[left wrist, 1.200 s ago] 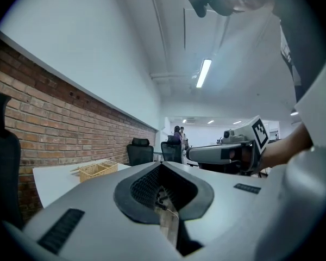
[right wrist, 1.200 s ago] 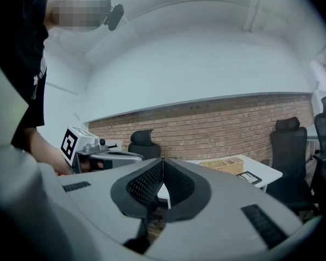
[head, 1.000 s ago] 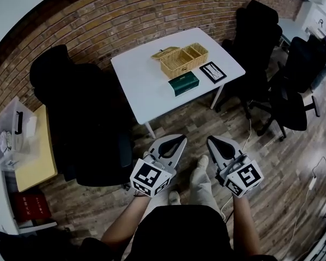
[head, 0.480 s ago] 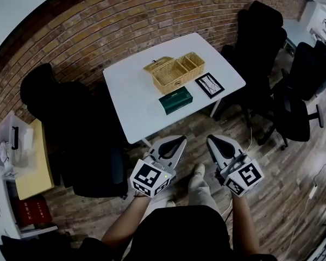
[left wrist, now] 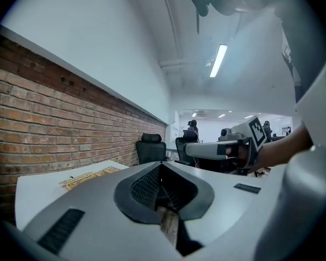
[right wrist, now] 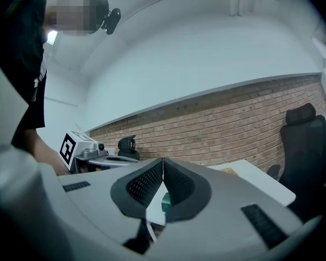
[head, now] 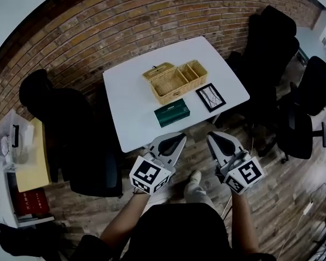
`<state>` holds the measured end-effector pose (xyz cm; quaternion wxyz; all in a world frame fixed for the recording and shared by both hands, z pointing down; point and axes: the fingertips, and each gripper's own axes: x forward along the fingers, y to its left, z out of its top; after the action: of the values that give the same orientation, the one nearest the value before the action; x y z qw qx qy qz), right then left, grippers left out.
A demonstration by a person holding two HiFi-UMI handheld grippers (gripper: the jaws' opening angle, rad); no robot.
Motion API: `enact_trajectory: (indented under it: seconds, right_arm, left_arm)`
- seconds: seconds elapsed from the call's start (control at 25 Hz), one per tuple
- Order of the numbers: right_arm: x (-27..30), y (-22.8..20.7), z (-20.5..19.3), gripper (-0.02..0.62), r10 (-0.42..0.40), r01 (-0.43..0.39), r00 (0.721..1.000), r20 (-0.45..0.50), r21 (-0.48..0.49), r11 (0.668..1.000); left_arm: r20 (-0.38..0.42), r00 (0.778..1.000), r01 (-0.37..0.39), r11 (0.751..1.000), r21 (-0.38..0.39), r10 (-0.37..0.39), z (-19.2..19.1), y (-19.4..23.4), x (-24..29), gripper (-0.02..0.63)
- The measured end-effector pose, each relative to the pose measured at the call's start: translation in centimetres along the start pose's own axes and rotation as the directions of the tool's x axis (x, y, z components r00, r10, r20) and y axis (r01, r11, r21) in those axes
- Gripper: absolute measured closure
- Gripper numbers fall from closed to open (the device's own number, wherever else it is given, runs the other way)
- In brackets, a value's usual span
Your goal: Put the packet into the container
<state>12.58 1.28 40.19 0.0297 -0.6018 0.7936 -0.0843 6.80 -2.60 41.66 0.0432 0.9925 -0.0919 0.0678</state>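
Well, the green packet (head: pixel 171 113) lies flat on the white worktop (head: pixel 131 113), just in front of the open wicker basket (head: pixel 176 80). It looks small and light, maybe a bit stiff, so I think a gentle pinch across its narrow width is best. The left hand-held gripper (head: pixel 176 140) and the right hand-held gripper (head: pixel 214 141) are both squeezed closed with nothing in them, near the worktop's front edge. The packet's print is too small to read. The basket's inside is hard to see.

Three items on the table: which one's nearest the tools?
The green packet: it lies nearer the table's front edge than the wicker basket or black-framed card.
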Motion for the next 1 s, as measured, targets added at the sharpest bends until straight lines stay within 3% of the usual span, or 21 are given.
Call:
enact_trajectory:
  seconds: [0.48, 0.64, 1.0]
  right_arm:
    - [3.2, -6.8, 0.9, 0.591, 0.105, -0.104, 0.994, -0.008, 0.021, 0.994]
    - [4.1, -8.1, 0.3, 0.591, 0.140, -0.140, 0.990, -0.033, 0.009, 0.990]
    - [6.1, -9.3, -0.3, 0.591, 0.187, -0.186, 0.981, -0.049, 0.032, 0.982]
  left_arm:
    - [-0.021, 0.997, -0.079, 0.997, 0.024, 0.079, 1.7, 2.6, 5.7, 0.598]
    - [-0.019, 0.990, -0.139, 0.990, -0.010, 0.138, 1.5, 4.2, 6.5, 0.598]
    - [-0.032, 0.974, -0.227, 0.974, -0.008, 0.226, 0.9, 6.6, 6.6, 0.598]
